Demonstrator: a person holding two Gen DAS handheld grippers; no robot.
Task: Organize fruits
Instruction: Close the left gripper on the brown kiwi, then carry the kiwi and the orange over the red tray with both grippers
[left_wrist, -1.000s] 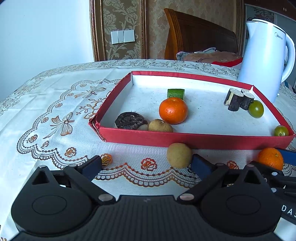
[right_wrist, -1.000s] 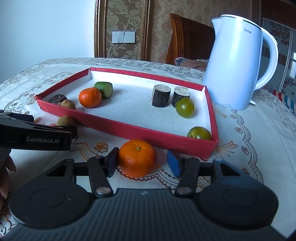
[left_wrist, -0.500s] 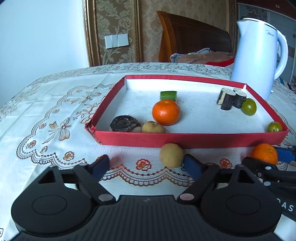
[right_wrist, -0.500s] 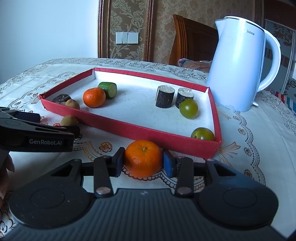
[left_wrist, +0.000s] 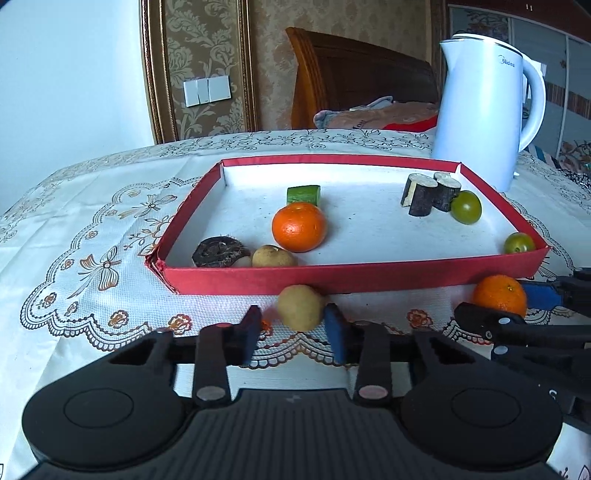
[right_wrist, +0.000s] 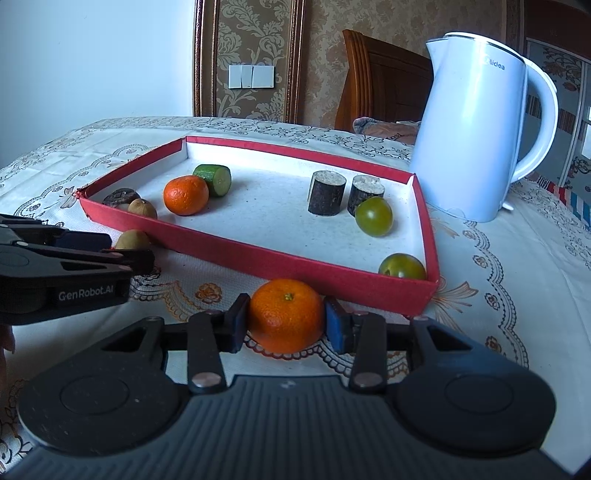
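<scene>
Fruits sit split between the red tray (left_wrist: 354, 284) and the worktop (left_wrist: 92, 314) in front of it. Right gripper (right_wrist: 284, 325) has its jaws clamped on an orange (right_wrist: 284, 319), both pads pressed against its sides, the fruit resting on the lace cloth just short of the tray's near wall. Left gripper (left_wrist: 293, 326) has just been closing its jaws around a small tan fruit (left_wrist: 301, 306); the right pad touches it, while a sliver of gap shows on the left side, so no full grip yet. Beyond the jaws, inside the tray: another orange (left_wrist: 299, 232), a cucumber piece (left_wrist: 303, 194), two dark cylinders (left_wrist: 430, 194), two green tomatoes (left_wrist: 466, 206). A white kettle (right_wrist: 476, 140) stands behind.
</scene>
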